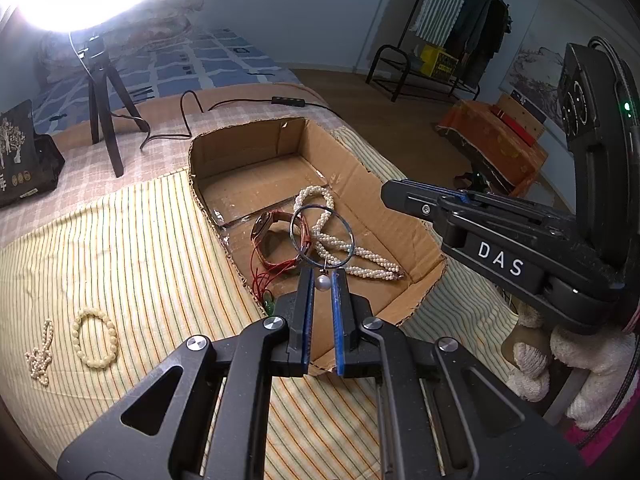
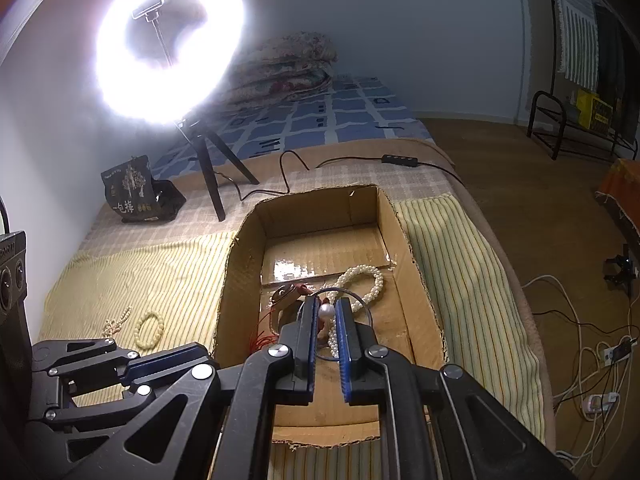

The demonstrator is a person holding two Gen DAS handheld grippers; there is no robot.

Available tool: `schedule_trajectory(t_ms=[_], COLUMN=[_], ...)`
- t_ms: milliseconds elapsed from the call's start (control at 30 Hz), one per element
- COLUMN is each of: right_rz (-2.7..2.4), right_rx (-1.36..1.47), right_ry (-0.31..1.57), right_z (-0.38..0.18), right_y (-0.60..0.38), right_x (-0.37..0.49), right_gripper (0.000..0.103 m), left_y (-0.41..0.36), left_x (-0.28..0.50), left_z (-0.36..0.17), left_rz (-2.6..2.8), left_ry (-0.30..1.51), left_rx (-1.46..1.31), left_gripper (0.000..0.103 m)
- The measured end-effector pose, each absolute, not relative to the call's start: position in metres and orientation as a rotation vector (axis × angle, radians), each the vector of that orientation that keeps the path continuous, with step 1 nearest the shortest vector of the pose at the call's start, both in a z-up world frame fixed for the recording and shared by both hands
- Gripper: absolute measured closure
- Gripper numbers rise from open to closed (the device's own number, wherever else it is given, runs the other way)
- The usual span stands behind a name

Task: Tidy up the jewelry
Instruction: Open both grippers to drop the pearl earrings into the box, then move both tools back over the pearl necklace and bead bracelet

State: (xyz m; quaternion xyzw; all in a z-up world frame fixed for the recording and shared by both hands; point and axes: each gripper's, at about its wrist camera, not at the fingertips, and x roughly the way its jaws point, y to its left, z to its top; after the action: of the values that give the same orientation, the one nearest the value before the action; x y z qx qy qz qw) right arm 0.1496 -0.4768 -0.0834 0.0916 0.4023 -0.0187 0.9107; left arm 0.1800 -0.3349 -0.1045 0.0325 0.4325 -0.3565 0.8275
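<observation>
- Left wrist view: the left gripper (image 1: pixel 323 274) hangs over the near-left edge of an open cardboard box (image 1: pixel 248 148) that sits on a striped cloth (image 1: pixel 140 260).
- Its 2 blue-padded jaws are clenched to a narrow slot. A pearl charm (image 1: pixel 323 282) shows in that slot, but I cannot tell here whether the pads touch it.
- The charm hangs from a thin metal bangle (image 1: pixel 291 229), which stands tilted in the box, overlapping a red-strapped watch (image 1: pixel 266 226) and a twisted pearl rope (image 1: pixel 360 256).
- Red cord (image 1: pixel 264 280) trails beside the watch.
- The right gripper (image 1: pixel 386 196) reaches in from the right above the box's far wall, jaws together, nothing at its tip.
- On the cloth at the left, well apart from the box, lie a cream bead bracelet (image 1: pixel 96 338) and a small pearl strand (image 1: pixel 40 356).
- Right wrist view: the right gripper (image 2: pixel 326 304) points down into the box (image 2: pixel 240 272), jaws nearly closed.
- The pearl charm (image 2: pixel 326 311) appears in the gap against the left pad; whether it is pinched I cannot tell.
- The left gripper (image 2: pixel 204 354) sits low left outside the box, closed and empty.
- A ring light (image 2: pixel 168 52) glares behind.
</observation>
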Motion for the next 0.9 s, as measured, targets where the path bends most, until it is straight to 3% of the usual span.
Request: schedule_trajectory(t_ms=[33,100,133,200,233,300,333,400,467,533,600,900], right_rz=[-0.037,-0.044,-0.047,-0.059,-0.064,-0.087,-0.094,-0.112,-0.13,-0.132,-0.143,-0.154], right_rx=[0.19,0.186,0.183,0.177,0.177,0.181,0.183,0.185,0.183,0.181,0.172,0.177], right_ry=[0.829,0.819,0.814,0.808,0.806,0.788,0.781,0.765,0.747,0.737,0.739,0.727], right_z=[-0.083,-0.082,-0.081,-0.08,-0.079,-0.077,-0.075,-0.072,-0.069,-0.066,-0.065,-0.06], right_y=[-0.477,-0.477,-0.477,-0.477,-0.478,-0.48,-0.481,-0.483,-0.482,-0.481,-0.48,-0.475], right_x=[0.149,0.149,0.148,0.148,0.148,0.147,0.147,0.146,0.145,0.144,0.145,0.145], right_gripper=[0.092,0.071,0.07,0.066,0.062,0.041,0.037,0.019,0.01,0.008,0.0,0.0], left_y=[-0.335,-0.336,-0.336,-0.336,-0.335,-0.335,-0.335,-0.334,-0.333,-0.331,-0.33,-0.32], left_x=[0.18,0.179,0.179,0.178,0.178,0.177,0.177,0.176,0.176,0.176,0.176,0.174], left_z=[-0.105,-0.105,-0.105,-0.105,-0.105,-0.104,-0.104,-0.104,-0.104,-0.103,-0.102,-0.097], left_rz=[-0.759,-0.763,-0.762,-0.757,-0.755,-0.752,-0.752,-0.749,-0.741,-0.732,-0.729,-0.71], left_ry=[0.917,0.918,0.92,0.918,0.911,0.908,0.91,0.912,0.912,0.907,0.907,0.902], left_rx=[0.07,0.075,0.079,0.083,0.08,0.088,0.092,0.094,0.1,0.097,0.097,0.111], left_gripper=[0.097,0.095,0.091,0.056,0.053,0.053,0.053,0.051,0.04,0.031,0.031,0.03])
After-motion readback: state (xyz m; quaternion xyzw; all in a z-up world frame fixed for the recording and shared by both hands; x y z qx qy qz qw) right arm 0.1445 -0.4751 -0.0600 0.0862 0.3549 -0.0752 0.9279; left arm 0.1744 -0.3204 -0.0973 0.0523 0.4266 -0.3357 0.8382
